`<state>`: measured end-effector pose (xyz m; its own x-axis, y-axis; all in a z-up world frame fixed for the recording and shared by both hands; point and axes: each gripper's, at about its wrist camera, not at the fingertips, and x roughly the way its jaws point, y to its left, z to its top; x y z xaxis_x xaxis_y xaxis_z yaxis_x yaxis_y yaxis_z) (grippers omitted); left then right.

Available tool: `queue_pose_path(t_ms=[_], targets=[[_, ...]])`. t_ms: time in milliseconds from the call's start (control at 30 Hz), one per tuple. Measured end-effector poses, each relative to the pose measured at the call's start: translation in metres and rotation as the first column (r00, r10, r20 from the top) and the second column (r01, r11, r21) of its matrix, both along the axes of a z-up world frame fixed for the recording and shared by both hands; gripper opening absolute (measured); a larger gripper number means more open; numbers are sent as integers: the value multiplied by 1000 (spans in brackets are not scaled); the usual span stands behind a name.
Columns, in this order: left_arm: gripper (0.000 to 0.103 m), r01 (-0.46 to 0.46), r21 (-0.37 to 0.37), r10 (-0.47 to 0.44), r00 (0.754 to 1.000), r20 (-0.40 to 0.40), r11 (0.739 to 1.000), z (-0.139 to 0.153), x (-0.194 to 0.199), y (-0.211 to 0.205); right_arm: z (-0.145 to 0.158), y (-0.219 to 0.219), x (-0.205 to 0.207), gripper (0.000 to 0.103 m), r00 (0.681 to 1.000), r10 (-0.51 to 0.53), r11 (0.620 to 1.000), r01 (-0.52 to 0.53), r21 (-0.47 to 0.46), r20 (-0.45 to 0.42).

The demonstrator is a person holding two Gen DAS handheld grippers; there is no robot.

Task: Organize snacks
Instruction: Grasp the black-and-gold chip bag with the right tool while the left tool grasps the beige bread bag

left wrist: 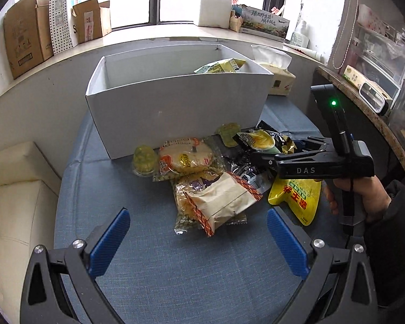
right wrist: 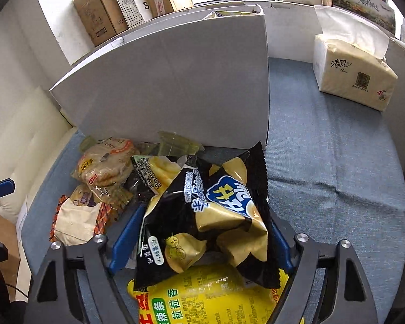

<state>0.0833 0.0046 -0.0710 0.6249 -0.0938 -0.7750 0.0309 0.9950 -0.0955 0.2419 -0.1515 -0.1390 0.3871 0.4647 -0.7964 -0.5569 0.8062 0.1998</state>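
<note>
A white box stands on the blue cloth, with a yellow-green snack bag inside. A heap of snacks lies before it: a round cake pack, a beige pack, a jelly cup, a yellow bag. My left gripper is open and empty, short of the heap. My right gripper is shut on a black potato-sticks bag above the yellow bag. It also shows in the left wrist view among the snacks.
A tissue pack sits right of the box. A cream sofa is at the left. Cardboard boxes stand on the windowsill. A stone counter with containers is at the right.
</note>
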Motion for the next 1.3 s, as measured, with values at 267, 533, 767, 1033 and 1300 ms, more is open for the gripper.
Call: queue_pose_path(t_ms=[267, 533, 767, 1033, 1300], targets=[[103, 54, 49, -54, 999, -2, 997, -5, 4, -11, 24, -20, -26, 77, 999, 6, 998, -9, 57, 53], [103, 188, 82, -184, 982, -53, 979, -24, 37, -29, 61, -73, -76, 77, 992, -91, 978, 73, 195, 84], [82, 270, 106, -258, 959, -116, 957, -48, 60, -34, 65, -104, -101, 77, 988, -141, 962, 122, 246, 62], [49, 273, 87, -264, 959, -103, 958, -43, 52, -32, 53, -101, -101, 77, 987, -157, 959, 144, 245, 34], [49, 218, 43, -217, 976, -26, 975, -15, 33, -22, 53, -91, -108, 77, 990, -137, 961, 123, 246, 39]])
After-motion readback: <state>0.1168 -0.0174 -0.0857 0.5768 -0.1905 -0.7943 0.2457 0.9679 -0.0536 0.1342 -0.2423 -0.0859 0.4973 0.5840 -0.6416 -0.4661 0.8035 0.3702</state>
